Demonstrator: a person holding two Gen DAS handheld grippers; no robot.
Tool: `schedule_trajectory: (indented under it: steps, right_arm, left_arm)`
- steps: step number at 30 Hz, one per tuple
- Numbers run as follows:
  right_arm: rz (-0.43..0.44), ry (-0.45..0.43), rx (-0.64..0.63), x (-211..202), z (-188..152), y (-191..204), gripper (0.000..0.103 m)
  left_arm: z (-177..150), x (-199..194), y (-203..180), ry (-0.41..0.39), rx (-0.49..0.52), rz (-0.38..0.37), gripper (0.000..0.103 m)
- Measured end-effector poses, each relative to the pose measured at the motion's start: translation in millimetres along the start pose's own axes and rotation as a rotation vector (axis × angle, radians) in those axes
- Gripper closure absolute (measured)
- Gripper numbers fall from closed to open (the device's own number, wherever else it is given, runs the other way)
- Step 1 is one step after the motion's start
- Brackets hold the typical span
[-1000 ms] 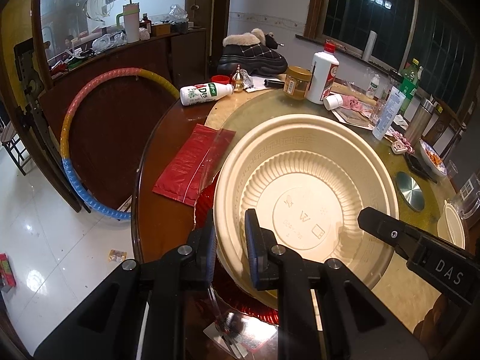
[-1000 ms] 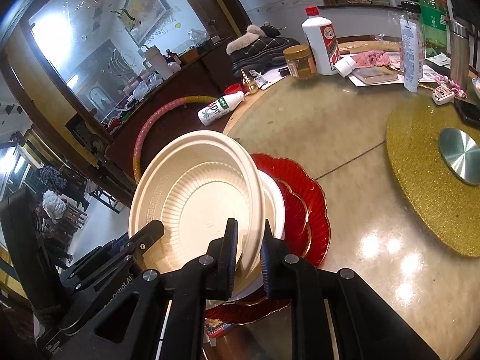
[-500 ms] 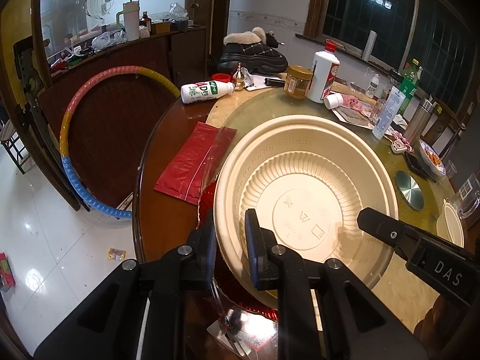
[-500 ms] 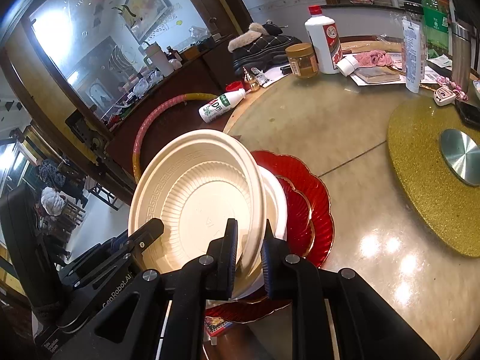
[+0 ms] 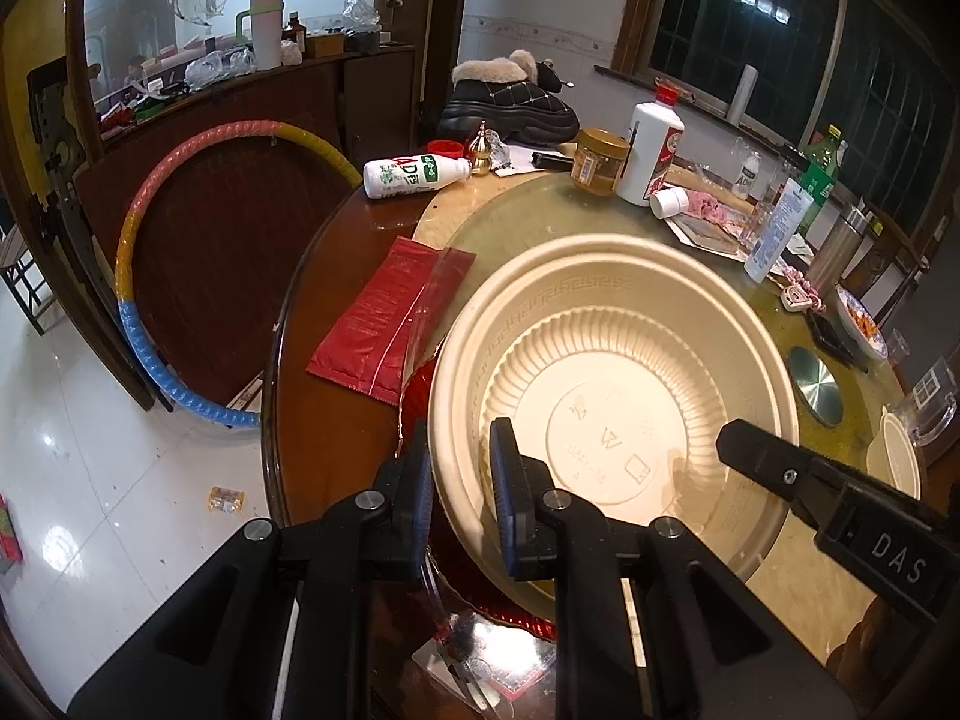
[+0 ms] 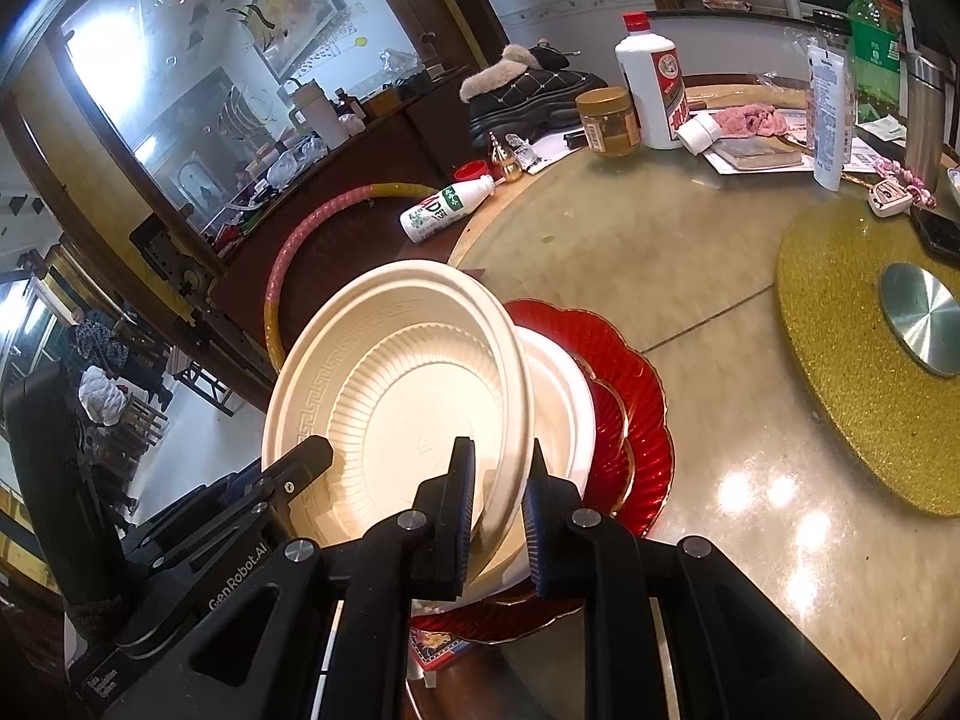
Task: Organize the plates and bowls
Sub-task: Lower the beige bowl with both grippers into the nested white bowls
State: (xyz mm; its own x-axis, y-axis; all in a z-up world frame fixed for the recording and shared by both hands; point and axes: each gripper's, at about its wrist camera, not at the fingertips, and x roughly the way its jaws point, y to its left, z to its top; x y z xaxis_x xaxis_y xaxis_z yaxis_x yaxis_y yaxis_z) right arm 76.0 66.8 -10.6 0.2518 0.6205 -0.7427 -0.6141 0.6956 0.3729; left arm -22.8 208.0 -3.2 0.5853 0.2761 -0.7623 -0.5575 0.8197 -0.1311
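Gripping the near rim of the cream bowl [image 5: 612,414] on two sides, your jaws are set thus: the left gripper [image 5: 459,492] is closed tight on the rim at the bowl's left edge, one finger inside the wall and one outside; the right gripper [image 6: 498,510] straddles the rim at the opposite edge, and its jaws are easing apart, the rim still between them and the pads looking to be in contact yet. You hold the bowl tilted, its left side raised, directly over the white plate [image 6: 564,402]; that plate sits on the red scalloped plate [image 6: 630,408], which rests on the bench [image 6: 690,276] near its edge; whether the bowl's lower edge already touches the white plate cannot be told from either view.

Judged from this, the step in hand is setting the bowl down onto the stack, and it is nearly done. Your next move calls for levelling the bowl so it seats centred on the white plate; then free both sets of jaws fully and draw them back along the rim line, not upward, or the light bowl may lift with a pad. Mind the red packet [image 5: 390,318] beside the stack; it lies close to the left fingers' retreat path.
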Motion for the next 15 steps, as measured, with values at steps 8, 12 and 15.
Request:
schedule_trajectory:
  steps: [8, 12, 15]
  right_arm:
    - [-0.002, 0.006, -0.002, 1.8, 0.2, 1.8, 0.073]
    - [-0.008, 0.005, -0.002, 1.2, 0.9, 2.4, 0.073]
    - [-0.010, 0.005, -0.005, 1.0, 2.0, 3.5, 0.073]
  left_arm:
    - [1.9, 1.6, 1.7, 0.008, -0.002, -0.001, 0.078]
    - [2.8, -0.4, 2.3, -0.010, -0.005, -0.004, 0.076]
    - [3.6, 0.2, 3.9, -0.006, -0.013, -0.009, 0.076]
